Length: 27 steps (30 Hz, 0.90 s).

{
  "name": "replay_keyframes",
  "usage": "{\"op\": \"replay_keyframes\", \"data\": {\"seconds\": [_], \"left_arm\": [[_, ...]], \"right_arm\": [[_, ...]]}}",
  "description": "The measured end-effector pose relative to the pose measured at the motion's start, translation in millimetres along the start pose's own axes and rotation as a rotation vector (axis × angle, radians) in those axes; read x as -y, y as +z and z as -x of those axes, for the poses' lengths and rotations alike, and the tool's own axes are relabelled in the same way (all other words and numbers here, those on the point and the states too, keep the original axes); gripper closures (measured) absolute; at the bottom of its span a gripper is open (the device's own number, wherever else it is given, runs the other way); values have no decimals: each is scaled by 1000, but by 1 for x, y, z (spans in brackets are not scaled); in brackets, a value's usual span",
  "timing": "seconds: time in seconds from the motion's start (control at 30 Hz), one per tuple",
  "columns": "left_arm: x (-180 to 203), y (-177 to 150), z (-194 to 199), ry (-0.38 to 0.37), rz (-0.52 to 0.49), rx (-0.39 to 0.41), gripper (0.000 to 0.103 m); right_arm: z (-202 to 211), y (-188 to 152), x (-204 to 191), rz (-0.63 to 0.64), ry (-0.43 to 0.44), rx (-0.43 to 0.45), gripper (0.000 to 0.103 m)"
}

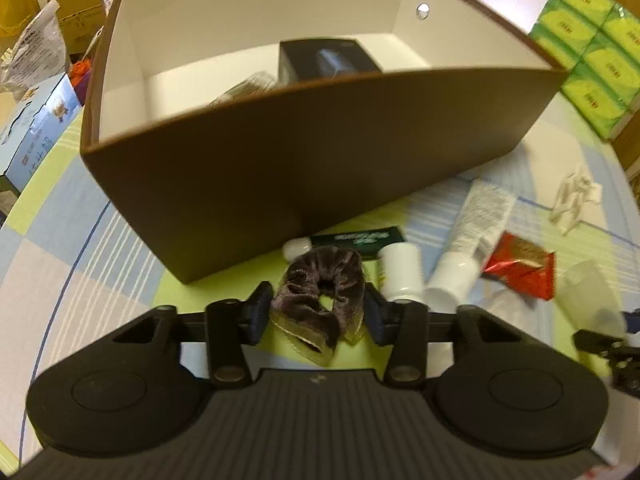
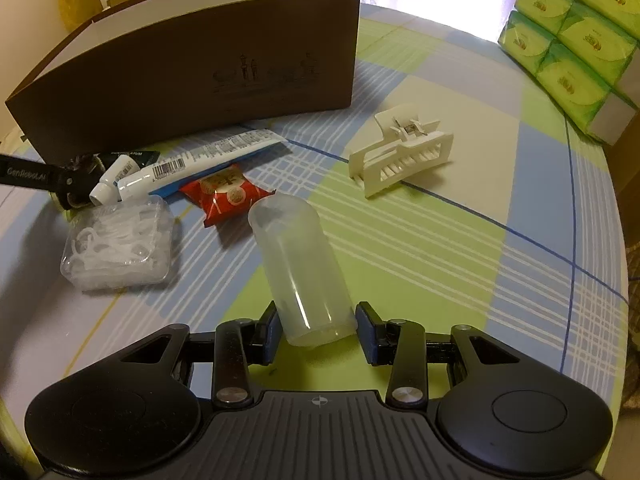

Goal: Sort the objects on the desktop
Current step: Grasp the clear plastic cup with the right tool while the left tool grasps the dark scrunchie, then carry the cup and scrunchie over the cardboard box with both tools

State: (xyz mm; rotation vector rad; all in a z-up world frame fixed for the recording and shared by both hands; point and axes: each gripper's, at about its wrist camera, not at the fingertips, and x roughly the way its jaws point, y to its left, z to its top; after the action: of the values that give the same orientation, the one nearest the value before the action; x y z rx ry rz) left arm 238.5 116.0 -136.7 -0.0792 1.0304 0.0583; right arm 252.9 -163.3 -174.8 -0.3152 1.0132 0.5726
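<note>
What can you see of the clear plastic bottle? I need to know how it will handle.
The bottle is a translucent, frosted plastic cylinder with a rounded far end. It looks empty and lies on its side on the checked tablecloth. Its near end sits between the fingers of the right gripper, which bracket it closely; firm contact cannot be confirmed. The far end points toward a red packet.

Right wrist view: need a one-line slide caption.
Right gripper with jaws around a translucent plastic bottle lying on the checked tablecloth, brown storage box behind.
</note>
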Motion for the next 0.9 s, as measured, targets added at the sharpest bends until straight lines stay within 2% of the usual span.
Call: {"op": "replay_keyframes", "data": {"seconds": [0.1,0.23,0.3,0.53,0.63,0.7,0.9], "left_arm": [[-1,-3,3,-6,-29,5,78],[-7,-11,10,-1,-65,-8,80],[-12,-15,15,9,-78,-19,80],[-31,-28,30,40,-63,-67,80],[-35,-30,33,48,-47,-75,80],[-35,-31,35,50,-42,-76,80],[-31,-35,39,40,-41,-71,80]], "right_arm": [[1,3,-1,18,9,10,65],[2,6,-4,31,8,28,56],[1,7,-3,31,15,33,55],[-5,15,-6,82,30,51,55],[-8,19,-12,125,10,60,62],[-10,20,-17,147,-16,51,63],[-4,17,-15,78,18,32,64]]}}
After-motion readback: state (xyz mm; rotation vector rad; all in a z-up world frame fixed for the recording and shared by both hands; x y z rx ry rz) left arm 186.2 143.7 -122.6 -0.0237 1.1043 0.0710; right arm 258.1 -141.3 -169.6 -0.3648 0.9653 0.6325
